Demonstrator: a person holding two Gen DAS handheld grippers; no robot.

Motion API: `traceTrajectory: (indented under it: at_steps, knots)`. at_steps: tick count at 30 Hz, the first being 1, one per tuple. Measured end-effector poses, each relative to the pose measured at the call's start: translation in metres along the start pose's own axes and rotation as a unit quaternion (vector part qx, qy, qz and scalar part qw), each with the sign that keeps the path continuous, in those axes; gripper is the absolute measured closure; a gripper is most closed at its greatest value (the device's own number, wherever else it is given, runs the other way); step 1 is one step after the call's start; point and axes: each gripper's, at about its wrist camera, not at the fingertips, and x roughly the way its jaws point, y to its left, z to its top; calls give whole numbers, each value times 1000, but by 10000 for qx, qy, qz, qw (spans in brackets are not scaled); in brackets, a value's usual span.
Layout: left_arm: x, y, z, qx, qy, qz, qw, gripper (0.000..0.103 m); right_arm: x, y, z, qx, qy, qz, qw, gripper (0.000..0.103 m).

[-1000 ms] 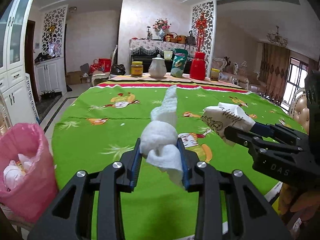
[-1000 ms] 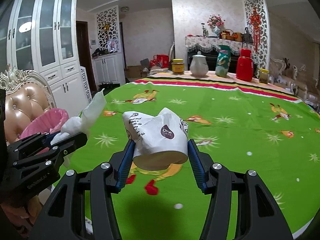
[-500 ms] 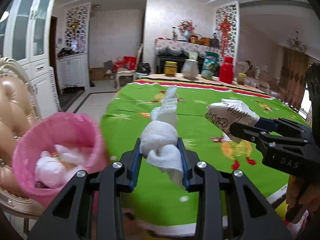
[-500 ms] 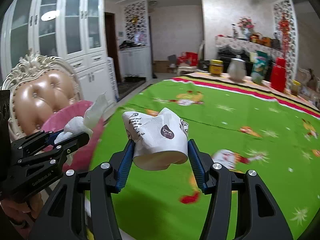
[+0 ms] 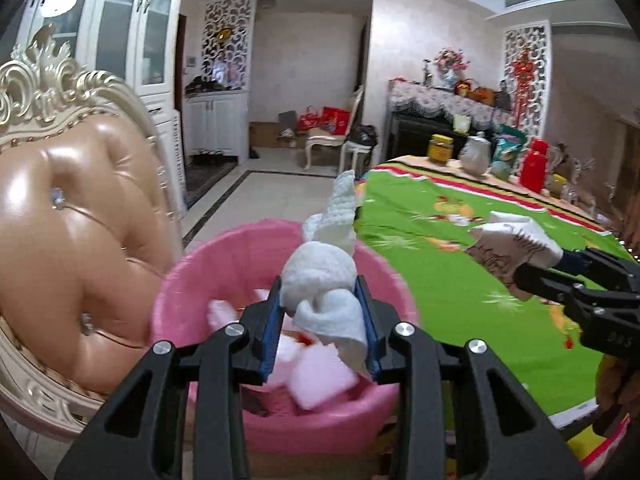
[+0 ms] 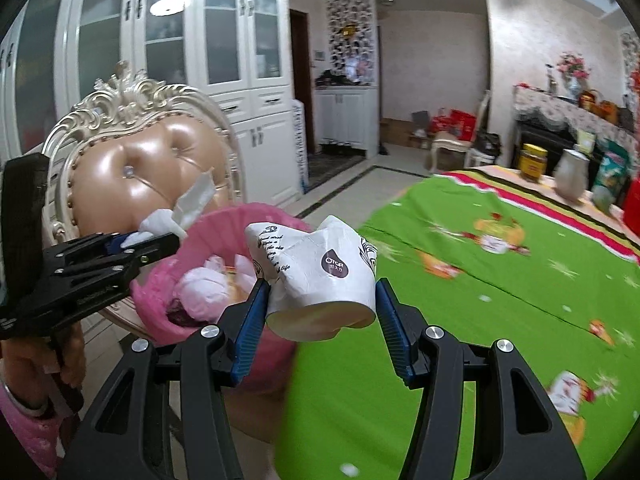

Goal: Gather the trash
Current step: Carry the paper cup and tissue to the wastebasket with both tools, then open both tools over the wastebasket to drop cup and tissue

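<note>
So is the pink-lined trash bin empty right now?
No, the pink-lined trash bin already holds crumpled white tissues and other scraps, seen in the left wrist view.

Green-clothed table [image 5: 460, 280]; far end: yellow jar [image 5: 440, 149], white jug [image 5: 475, 156], red flask [image 5: 535, 169].

Beside the glossy tufted leather chair [image 5: 68, 240], a thin pink plastic bin liner [image 5: 192, 280]; soft crumpled tissue [image 5: 320, 284]; creased matt paper cup [image 6: 320, 276].

Crushed paper cup [image 6: 320, 276] — purple "OTOR" badge, partial script: "life".
</note>
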Motion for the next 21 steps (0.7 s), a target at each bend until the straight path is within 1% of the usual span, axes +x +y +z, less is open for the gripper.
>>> traceTrajectory:
  at_steps: [4, 7, 11, 17, 18, 19, 20, 21]
  knots:
    - [12, 26, 3, -168, 89, 121, 9997, 69, 26, 13, 12, -59, 126, 267, 9995, 50]
    - [19, 40, 6, -253, 99, 220, 9994, 69, 43, 19, 19, -52, 221, 358, 9991, 50]
    - [30, 48, 14, -315, 106, 308, 9990, 69, 63, 29, 30, -135, 278, 476, 9984, 50]
    - [41, 52, 27, -365, 82, 330, 9988, 68, 86, 49, 50, -361, 186, 696, 9967, 49]
    - [43, 53, 28, -377, 62, 331, 9987, 64, 89, 52, 54, -389, 172, 742, 9963, 49]
    - [44, 55, 28, -402, 48, 365, 9985, 55, 93, 55, 58, -450, 152, 834, 9954, 45]
    - [44, 56, 28, -449, 27, 442, 9980, 46, 96, 56, 61, -488, 135, 860, 9950, 38]
    - [43, 61, 26, -543, -34, 585, 9968, 31, 98, 56, 64, -457, 87, 848, 9953, 22]
